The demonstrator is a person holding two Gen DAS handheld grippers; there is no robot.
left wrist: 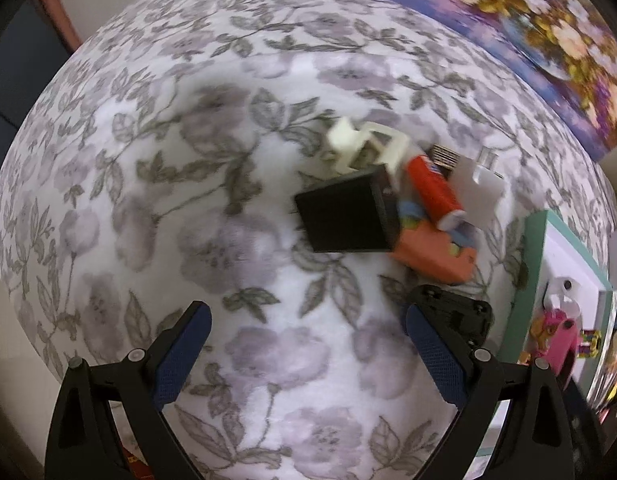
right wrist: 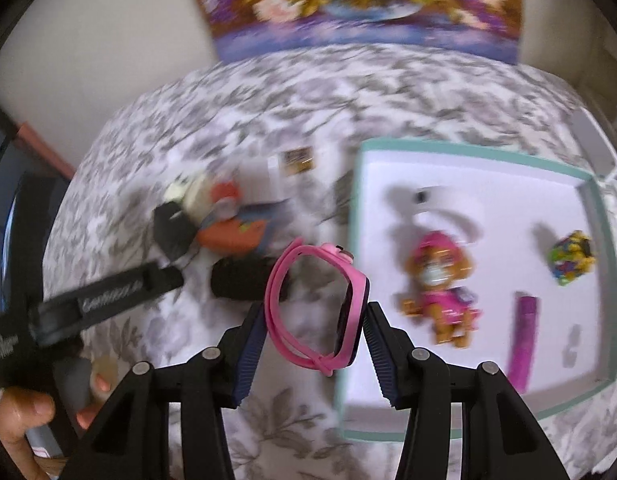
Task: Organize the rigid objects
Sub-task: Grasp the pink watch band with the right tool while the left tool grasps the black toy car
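A pink rubber-strapped wristwatch with a dark face (right wrist: 316,312) hung pinched between the jaws of the right gripper (right wrist: 314,320), lifted above the cloth just beside the left rim of a shallow teal-edged white cardboard tray (right wrist: 354,208). Inside that tray lay a pink-dressed brown toy puppy figure (right wrist: 440,284), a multicoloured blocky cube (right wrist: 572,258), a purple stick-shaped thing (right wrist: 524,336) and a white flat object with a small dark square (right wrist: 436,204). The left gripper (left wrist: 306,360) hovered over the cloth with its jaws spread wide and nothing between them. Ahead of it sat a loose heap: a black square box (left wrist: 344,216), a cream plastic clip-like piece (left wrist: 364,144), a red and white tube (left wrist: 434,190), an orange patterned box (left wrist: 436,252) and a white card with a barcode (left wrist: 474,184); a black object (left wrist: 452,308) lay near the right jaw. Everything rested on a bench covered by a white cloth printed with grey leaves and mauve flowers (left wrist: 188,184). A painting of flowers on a purple ground (right wrist: 364,4) leaned against the pale wall behind. In the right wrist view a hand (right wrist: 20,416) gripped the other tool, whose black strap bore white lettering too blurred to read
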